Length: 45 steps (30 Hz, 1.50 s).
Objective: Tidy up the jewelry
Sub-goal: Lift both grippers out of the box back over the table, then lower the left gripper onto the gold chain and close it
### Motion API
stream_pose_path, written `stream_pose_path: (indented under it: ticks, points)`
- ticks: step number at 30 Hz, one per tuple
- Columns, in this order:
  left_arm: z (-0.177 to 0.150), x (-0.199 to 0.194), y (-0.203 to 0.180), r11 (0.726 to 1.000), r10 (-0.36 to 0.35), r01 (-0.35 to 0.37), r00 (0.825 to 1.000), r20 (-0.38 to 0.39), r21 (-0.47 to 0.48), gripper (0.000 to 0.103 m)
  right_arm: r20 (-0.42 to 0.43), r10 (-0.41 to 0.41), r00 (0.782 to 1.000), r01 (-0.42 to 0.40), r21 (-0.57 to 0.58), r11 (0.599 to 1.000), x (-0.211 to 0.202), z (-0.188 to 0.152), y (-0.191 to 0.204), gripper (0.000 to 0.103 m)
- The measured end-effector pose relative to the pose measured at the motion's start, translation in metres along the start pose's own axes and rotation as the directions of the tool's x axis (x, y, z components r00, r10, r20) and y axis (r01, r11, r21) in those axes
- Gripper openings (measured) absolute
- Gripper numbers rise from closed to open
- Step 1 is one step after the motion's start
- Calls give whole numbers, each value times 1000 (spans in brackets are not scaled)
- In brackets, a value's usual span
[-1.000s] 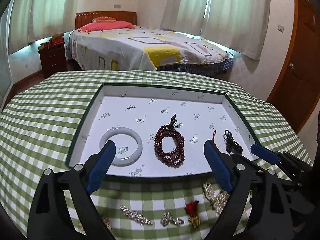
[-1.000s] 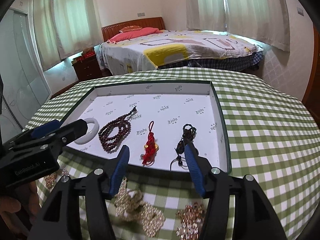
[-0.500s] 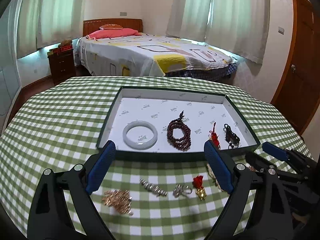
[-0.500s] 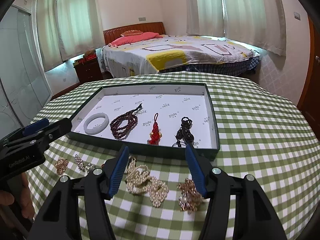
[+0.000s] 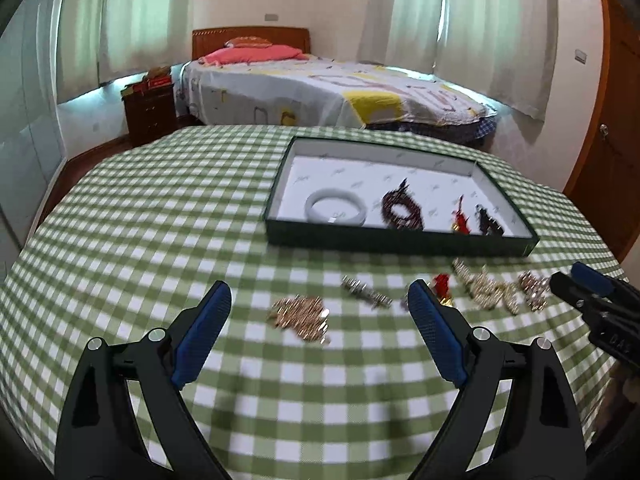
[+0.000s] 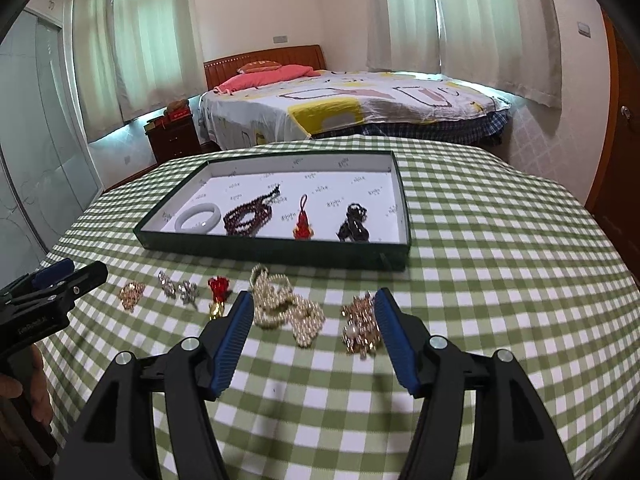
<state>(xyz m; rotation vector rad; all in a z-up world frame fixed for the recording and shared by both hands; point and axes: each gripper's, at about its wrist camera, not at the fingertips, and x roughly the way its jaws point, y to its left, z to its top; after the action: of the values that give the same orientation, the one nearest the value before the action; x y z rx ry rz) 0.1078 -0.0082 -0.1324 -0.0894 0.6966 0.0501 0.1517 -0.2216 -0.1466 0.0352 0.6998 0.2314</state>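
Note:
A dark green tray with a white floor holds a white bangle, dark red beads, a red tassel charm and a black piece. Loose on the checked cloth in front of it lie a gold cluster, silver pieces, a red flower piece, a pearl necklace and a rose-gold cluster. My left gripper hangs open and empty above the gold cluster. My right gripper is opening, empty, over the pearls.
The round table wears a green-and-white checked cloth, with bare cloth left of the tray. A hand holds the left gripper's handle. Behind the table stand a bed, a nightstand and a wooden door.
Both grippers have drawn back from the tray toward the table's near side. The loose pieces now lie ahead of the fingers, and the tray sits farther off. The right jaws stand slightly wider.

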Motion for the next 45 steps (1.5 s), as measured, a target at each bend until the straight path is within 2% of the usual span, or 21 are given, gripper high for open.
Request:
stream_pose_path:
  ticks: [7, 15, 19, 21, 24, 27, 29, 31, 34, 36, 38, 45]
  points:
    - [-7, 7, 9, 1000, 18, -19, 999, -27, -6, 88, -19, 0, 1000, 0, 12, 1000, 2, -11, -4, 62]
    - [-3, 37, 15, 999, 28, -30, 997, -76, -22, 87, -33, -1, 999, 1, 14, 1000, 8, -14, -4, 62]
    - [-5, 53, 17, 999, 22, -25, 992, -125, -27, 78, -45, -2, 999, 3, 18, 1000, 13, -15, -5, 62]
    - [-6, 59, 19, 999, 13, -19, 989, -150, -35, 77, -51, -3, 999, 4, 19, 1000, 15, -16, -6, 62]
    - [-8, 62, 18, 999, 1, -6, 986, -164, -33, 70, -58, -4, 998, 5, 22, 1000, 18, -17, -7, 62]
    - [-10, 60, 16, 1000, 1, -3, 988, -157, -14, 52, -63, -4, 998, 6, 27, 1000, 20, -17, -9, 62]
    - [-11, 59, 15, 1000, 1, -1, 988, -152, -2, 35, -68, -4, 998, 6, 28, 1000, 21, -18, -9, 62]
    - [-12, 57, 16, 1000, -20, 19, 989, -145, -5, 26, -70, -4, 998, 6, 29, 1000, 22, -19, -9, 62]
    - [-12, 55, 18, 999, -38, 36, 990, -138, -15, 25, -71, -7, 997, 9, 29, 1000, 22, -19, -11, 62]
    - [-12, 51, 18, 999, -42, 41, 992, -121, -15, 19, -71, -9, 997, 11, 32, 999, 21, -19, -12, 62]
    - [-9, 44, 18, 998, -63, 62, 993, -96, -14, 2, -70, -11, 997, 14, 34, 999, 21, -19, -13, 62]
    - [-9, 43, 19, 996, -86, 83, 990, -114, -25, 2, -66, -21, 998, 24, 44, 999, 20, -17, -18, 62]
